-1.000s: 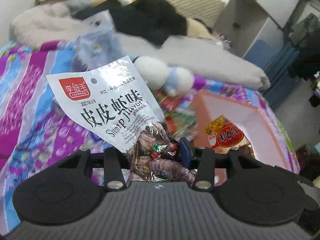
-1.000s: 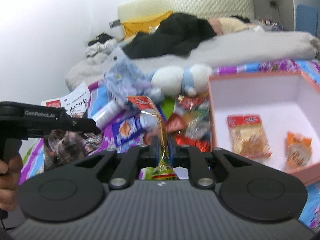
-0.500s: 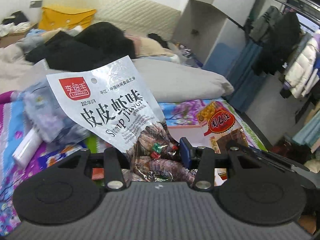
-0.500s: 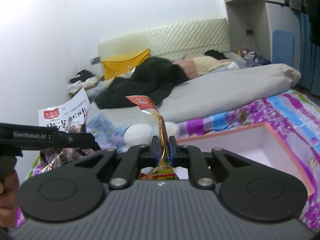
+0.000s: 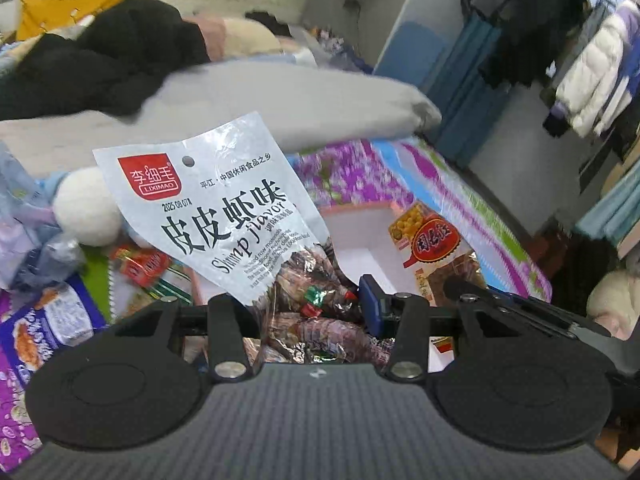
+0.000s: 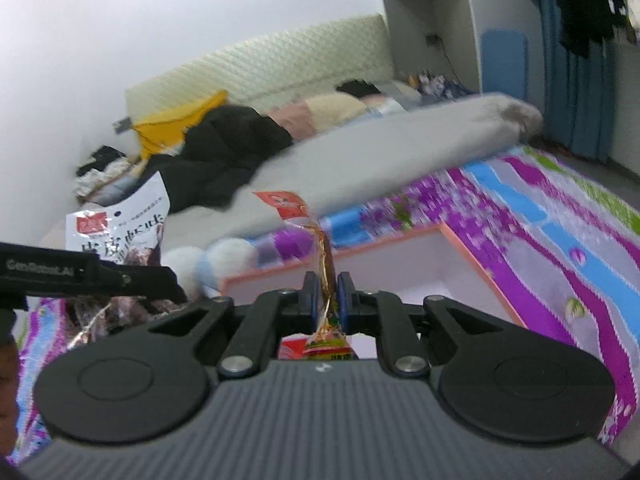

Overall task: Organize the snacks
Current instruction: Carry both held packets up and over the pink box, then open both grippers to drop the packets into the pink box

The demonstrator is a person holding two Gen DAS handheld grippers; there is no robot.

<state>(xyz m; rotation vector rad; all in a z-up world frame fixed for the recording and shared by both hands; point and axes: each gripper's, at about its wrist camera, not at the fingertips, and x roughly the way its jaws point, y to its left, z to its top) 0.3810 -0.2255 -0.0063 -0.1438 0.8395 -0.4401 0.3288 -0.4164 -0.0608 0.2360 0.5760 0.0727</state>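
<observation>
My left gripper is shut on a silver shrimp-flavour snack bag that stands up in front of the camera. My right gripper is shut on a thin red and gold snack packet, seen edge-on. That packet also shows in the left wrist view, to the right of my bag, over the pink-rimmed white box. The box lies just ahead of the right gripper. The shrimp bag shows at the left of the right wrist view.
Several loose snack packets lie on the purple and blue bedspread left of the box, next to a white plush toy. A grey pillow and dark clothes lie behind. Wardrobe and hanging clothes stand at right.
Both grippers have moved right and tilted down with their packets, bringing the box back into both views. The right-hand packet now hangs over the box.
</observation>
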